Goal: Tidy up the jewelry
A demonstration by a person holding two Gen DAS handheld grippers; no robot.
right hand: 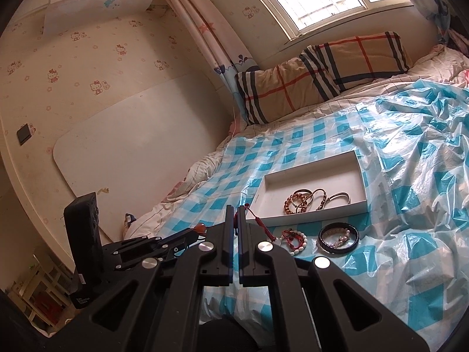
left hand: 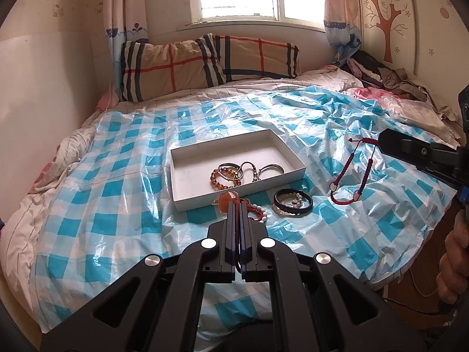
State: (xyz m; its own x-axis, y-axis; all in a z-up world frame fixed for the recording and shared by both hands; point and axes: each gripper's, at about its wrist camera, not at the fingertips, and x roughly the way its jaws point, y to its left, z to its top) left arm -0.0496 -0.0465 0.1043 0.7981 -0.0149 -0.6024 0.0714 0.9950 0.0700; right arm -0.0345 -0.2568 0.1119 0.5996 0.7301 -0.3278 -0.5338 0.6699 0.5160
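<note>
Dangling from right tongs (left hand: 381, 142), red cord bracelet (left hand: 350, 176)

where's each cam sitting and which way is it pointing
Left wrist: rides the left gripper at the bed's foot, facing the white box and window; the right gripper and a hand show.
Right wrist: rides the right gripper, angled toward the wall; the left gripper shows below left.
Both share the box, black bangle and pillows.
</note>
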